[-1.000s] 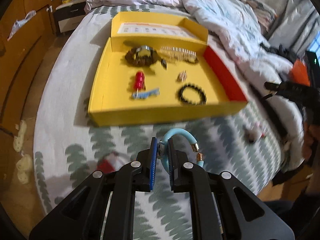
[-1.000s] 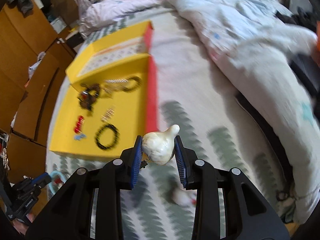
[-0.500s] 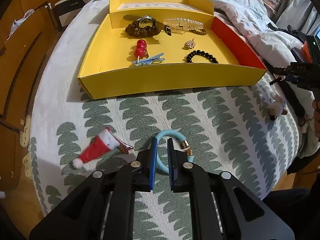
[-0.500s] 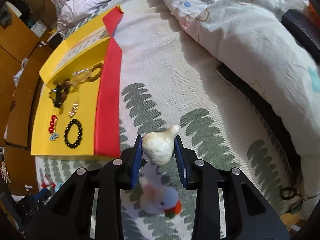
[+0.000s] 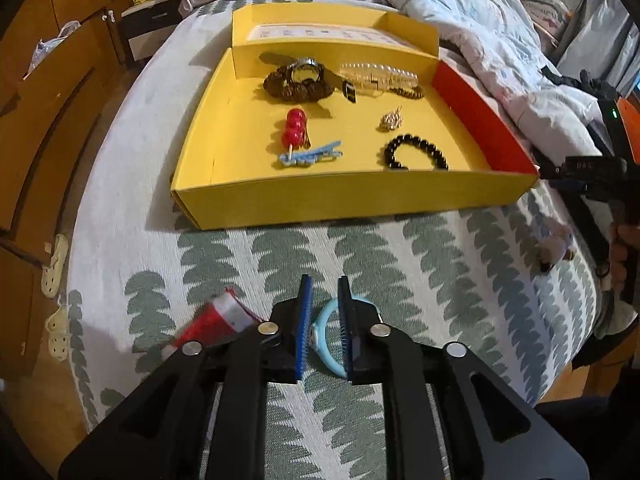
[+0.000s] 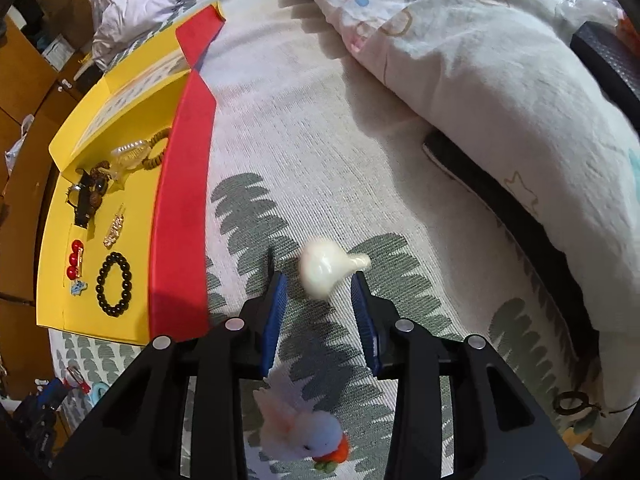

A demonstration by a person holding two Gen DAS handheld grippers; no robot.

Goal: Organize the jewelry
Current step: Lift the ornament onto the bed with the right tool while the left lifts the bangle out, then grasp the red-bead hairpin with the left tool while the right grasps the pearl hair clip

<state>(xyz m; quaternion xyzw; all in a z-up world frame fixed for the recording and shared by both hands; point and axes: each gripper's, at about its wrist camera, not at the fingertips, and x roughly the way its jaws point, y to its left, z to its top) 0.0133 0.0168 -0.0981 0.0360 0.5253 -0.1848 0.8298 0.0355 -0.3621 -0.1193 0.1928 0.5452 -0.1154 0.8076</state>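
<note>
A yellow tray (image 5: 340, 200) with a red right wall (image 6: 180, 216) lies on the bed and holds a watch, several bracelets, a black bead bracelet (image 5: 414, 152), red beads and a blue clip. My left gripper (image 5: 323, 300) is open above a light blue bangle (image 5: 326, 340) that lies on the leaf-patterned cover. My right gripper (image 6: 316, 284) is open; a white gourd-shaped pendant (image 6: 326, 266) sits blurred between its fingertips, free of the pads, right of the tray.
A small red Santa hat (image 5: 212, 322) lies left of the left gripper. A fluffy white bunny charm (image 6: 304, 436) lies under the right gripper. A rumpled quilt (image 6: 500, 92) covers the bed's right side. Wooden cabinets (image 5: 44, 92) stand at the left.
Both grippers have opened. The left one let go of the blue bangle, which now lies on the cover. The right one released the white pendant, which is blurred in motion.
</note>
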